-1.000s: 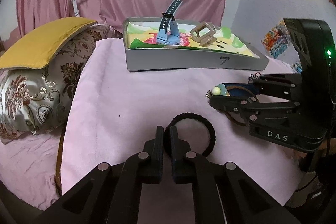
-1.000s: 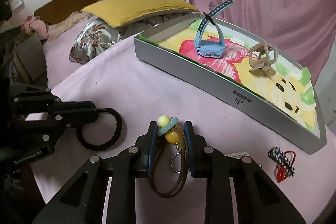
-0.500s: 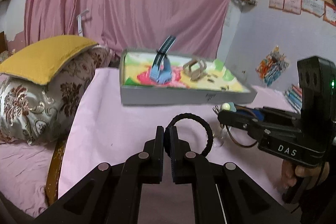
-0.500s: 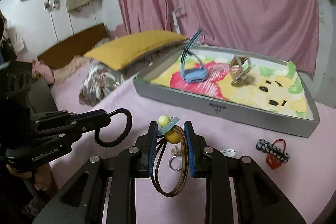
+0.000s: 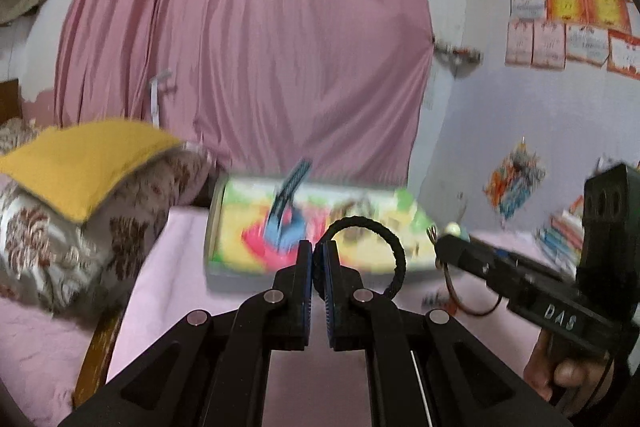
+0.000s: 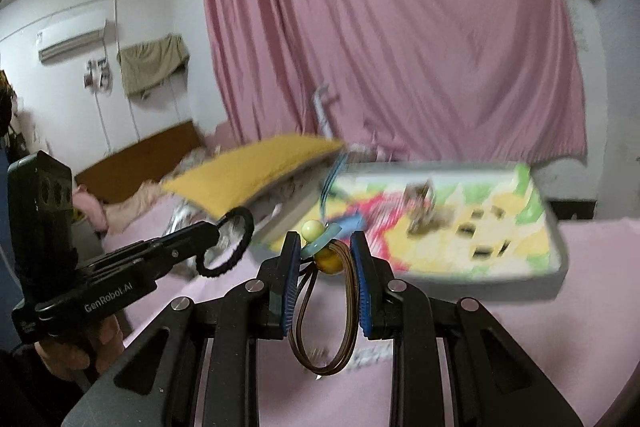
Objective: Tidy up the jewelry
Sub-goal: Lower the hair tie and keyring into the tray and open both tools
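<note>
Pinching a black braided ring [image 5: 394, 255] by one edge, the left gripper [image 5: 317, 263] has its blue-padded fingers closed on the cord; the loop is round, rope-textured and held upright, clear of the pink cloth [image 5: 176, 267], in front of the tray [image 5: 224, 267]. The right gripper [image 6: 325, 259] is clamped on a brown cord bracelet [image 6: 344, 327], several thin leathery strands hanging in a long loop below the pads, with a glossy yellow bead [image 6: 329, 262], a pale green bead [image 6: 312, 227] and a light blue piece bunched between the fingers. Both items are lifted off the surface. The tray is a shallow grey rectangular box with a bright cartoon-print liner; a blue strap watch [image 6: 340, 215] and a beige item [image 6: 422, 205] sit inside it, both motion-blurred. A yellow cushion [image 5: 80, 163] rests on a floral satin pillow [image 5: 60, 247] to the left.
</note>
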Demonstrator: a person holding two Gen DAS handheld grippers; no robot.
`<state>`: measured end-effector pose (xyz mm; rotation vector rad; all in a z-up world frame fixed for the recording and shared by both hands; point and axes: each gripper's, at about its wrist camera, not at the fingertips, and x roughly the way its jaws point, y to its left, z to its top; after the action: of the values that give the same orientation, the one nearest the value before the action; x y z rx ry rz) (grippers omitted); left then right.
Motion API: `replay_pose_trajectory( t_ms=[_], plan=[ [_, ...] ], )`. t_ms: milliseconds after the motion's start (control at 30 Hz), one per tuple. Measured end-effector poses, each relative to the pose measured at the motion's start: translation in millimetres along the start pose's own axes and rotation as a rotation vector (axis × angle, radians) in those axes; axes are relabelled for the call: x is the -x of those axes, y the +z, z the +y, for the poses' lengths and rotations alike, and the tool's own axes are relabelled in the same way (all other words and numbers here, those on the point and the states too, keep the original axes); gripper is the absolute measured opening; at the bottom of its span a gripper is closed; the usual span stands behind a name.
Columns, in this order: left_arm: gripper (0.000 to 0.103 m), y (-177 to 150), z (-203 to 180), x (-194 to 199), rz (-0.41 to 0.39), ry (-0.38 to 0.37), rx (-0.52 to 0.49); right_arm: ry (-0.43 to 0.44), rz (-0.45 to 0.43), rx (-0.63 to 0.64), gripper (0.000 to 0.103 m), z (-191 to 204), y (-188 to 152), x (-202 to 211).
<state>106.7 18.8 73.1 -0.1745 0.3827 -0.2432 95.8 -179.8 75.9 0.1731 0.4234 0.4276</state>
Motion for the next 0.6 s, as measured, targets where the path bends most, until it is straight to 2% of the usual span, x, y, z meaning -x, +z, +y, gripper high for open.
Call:
replay_pose_trajectory(
  t_ms=[200,333,433,600],
  plan=[
    [0.005,26,-13,-20,-0.134,0.037,-0.034,-0.1,-0.156,0.065,0.022,-4,32,6],
    [0.005,33,-15,-40,-0.186,0.072,-0.049,-0.162,-0.198,0.091,0.022,-9,43,-5],
    [0.005,33,-13,-57,-0.166,0.091,-0.046,-0.184,-0.18,0.074,0.022,-16,45,-19],
    [0.006,28,-3,-84,-0.087,0.104,-0.006,-0.192,-0.107,0.044,0.022,-27,41,-47]
  ],
)
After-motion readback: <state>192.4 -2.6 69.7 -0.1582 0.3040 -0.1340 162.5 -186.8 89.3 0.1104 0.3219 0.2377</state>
